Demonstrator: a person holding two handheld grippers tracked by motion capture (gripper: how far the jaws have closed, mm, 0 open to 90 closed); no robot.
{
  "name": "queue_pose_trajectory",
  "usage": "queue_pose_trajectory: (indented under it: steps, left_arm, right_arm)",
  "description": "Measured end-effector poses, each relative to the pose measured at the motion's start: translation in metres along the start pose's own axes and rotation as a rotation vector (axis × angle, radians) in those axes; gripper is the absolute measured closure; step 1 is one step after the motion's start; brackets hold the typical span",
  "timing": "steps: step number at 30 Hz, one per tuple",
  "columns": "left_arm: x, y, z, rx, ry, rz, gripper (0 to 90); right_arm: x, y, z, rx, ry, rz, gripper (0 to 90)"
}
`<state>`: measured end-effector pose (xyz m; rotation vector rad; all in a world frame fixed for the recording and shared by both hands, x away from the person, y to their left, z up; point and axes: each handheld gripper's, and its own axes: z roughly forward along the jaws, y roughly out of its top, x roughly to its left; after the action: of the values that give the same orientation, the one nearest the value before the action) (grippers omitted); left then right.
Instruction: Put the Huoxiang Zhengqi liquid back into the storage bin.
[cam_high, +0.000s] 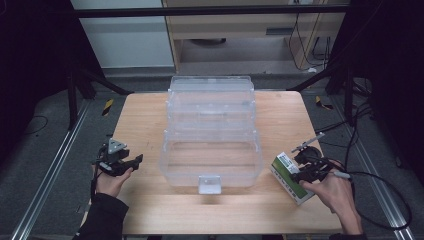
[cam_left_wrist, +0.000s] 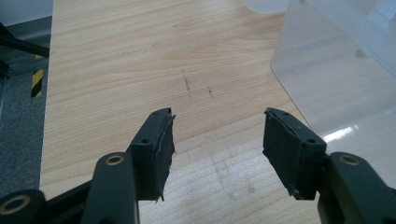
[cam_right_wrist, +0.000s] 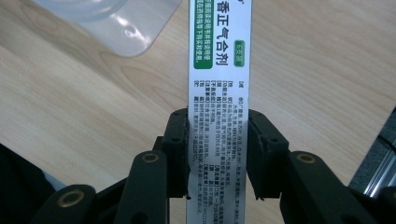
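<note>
Right tool (cam_right_wrist: 217, 154) clamps a slim white box (cam_right_wrist: 219, 93) with green label and dense print; left tool (cam_left_wrist: 218, 140) gapes empty.

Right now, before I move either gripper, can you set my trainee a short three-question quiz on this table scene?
1. True or false: the right gripper is clamped on the white and green printed carton.
2. What lies between the left gripper jaws? A) carton B) bare wood C) a lid
3. Fill in: the clear plastic storage box stands on the wooden ____.

Key: 1 true; 2 B; 3 table.
</note>
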<state>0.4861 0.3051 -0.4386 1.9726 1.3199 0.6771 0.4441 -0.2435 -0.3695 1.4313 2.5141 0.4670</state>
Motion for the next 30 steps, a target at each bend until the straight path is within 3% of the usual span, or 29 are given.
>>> queue_pose_trajectory:
  steps: [10, 12, 18, 30]
  left_arm:
    - [0.000, 0.000, 0.001, 0.003, -0.001, 0.000, 42.1]
    - [0.000, 0.000, 0.001, 0.003, -0.001, 0.000, 42.1]
    - [0.000, -0.001, 0.001, 0.004, -0.001, 0.000, 42.1]
    - [0.003, -0.001, 0.000, 0.000, 0.001, -0.007, 42.0]
  right_arm:
    - [-0.004, 0.010, -0.028, -0.146, -0.039, 0.015, 64.0]
    - [-0.004, 0.011, -0.030, -0.155, -0.041, 0.015, 64.0]
    - [-0.001, 0.024, -0.046, -0.229, -0.070, -0.024, 64.0]
    - [0.011, 0.053, -0.070, -0.331, -0.017, -0.108, 64.0]
